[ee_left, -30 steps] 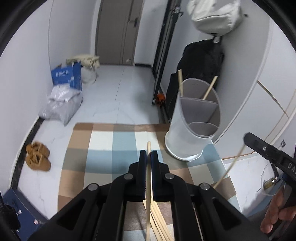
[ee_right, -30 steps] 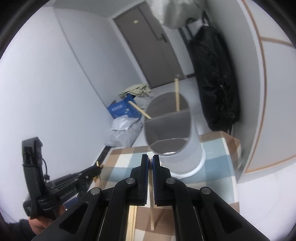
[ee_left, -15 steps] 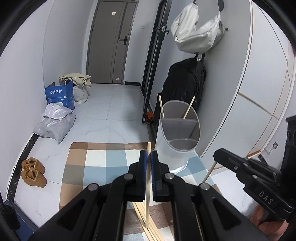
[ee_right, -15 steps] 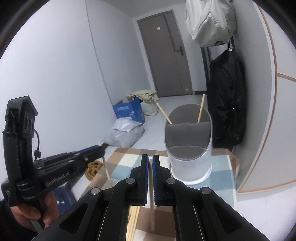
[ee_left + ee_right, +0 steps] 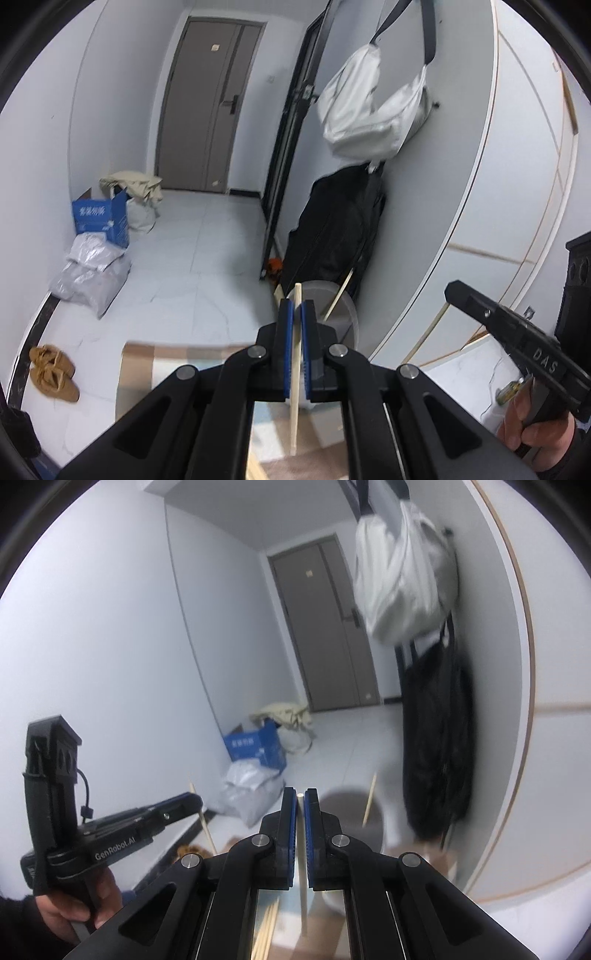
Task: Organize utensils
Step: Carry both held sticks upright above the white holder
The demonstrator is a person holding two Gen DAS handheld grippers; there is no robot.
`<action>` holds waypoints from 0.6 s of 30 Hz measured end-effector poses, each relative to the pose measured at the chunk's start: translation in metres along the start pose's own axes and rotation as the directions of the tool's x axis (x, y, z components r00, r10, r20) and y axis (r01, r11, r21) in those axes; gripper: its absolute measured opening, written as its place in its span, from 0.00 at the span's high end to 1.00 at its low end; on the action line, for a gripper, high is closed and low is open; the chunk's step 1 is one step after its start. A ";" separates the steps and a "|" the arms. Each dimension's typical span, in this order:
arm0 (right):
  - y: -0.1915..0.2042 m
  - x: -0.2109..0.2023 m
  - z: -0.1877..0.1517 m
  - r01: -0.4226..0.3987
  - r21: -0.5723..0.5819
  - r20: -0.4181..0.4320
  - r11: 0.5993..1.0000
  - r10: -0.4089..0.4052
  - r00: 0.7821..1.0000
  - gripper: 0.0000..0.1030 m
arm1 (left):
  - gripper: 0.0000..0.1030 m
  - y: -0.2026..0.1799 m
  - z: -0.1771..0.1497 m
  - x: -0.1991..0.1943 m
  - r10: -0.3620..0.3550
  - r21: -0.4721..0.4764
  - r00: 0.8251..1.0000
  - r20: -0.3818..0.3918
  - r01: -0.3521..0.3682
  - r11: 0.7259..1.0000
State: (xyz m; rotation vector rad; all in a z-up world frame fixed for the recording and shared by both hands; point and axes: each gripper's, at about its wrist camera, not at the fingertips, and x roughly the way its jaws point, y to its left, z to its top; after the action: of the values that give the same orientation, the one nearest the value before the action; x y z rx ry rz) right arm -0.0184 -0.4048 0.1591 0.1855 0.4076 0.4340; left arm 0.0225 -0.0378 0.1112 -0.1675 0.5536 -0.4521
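While the left gripper [image 5: 296, 314] pinches one wooden chopstick [image 5: 294, 398] between its blue pads, the stick runs nearly upright, its top poking just above the fingertips and its lower end hanging over the checked mat [image 5: 147, 363]. Loose chopsticks [image 5: 266, 928] lie on that mat below both grippers. Beyond the left gripper's tips, near the mat's far right corner, stands the translucent utensil holder [image 5: 341, 308], with another chopstick [image 5: 338, 295] leaning in it against the rim. Further right, the right gripper [image 5: 300, 795] is likewise clamped on a single pale chopstick [image 5: 302, 893], held upright, well above the mat.
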 end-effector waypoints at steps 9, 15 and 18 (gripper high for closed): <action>-0.020 0.018 0.088 0.043 -0.028 0.094 0.999 -0.040 0.995 0.97 | 0.99 -0.022 0.075 0.026 -0.029 0.052 0.996 0.080 0.025 0.998; -0.030 0.049 0.102 0.065 -0.053 0.113 0.997 -0.058 0.992 0.97 | 0.99 -0.025 0.087 0.049 -0.027 0.087 0.994 0.103 0.018 0.996; -0.037 0.069 0.096 0.073 -0.057 0.101 0.996 -0.067 0.993 0.97 | 0.99 -0.022 0.082 0.065 -0.034 0.097 0.995 0.097 0.025 0.995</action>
State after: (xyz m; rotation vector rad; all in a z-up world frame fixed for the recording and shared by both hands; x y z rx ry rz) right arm 0.0932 -0.4160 0.2126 0.1328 0.3026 0.3661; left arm 0.1080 -0.0838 0.1558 -0.1056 0.4317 -0.4957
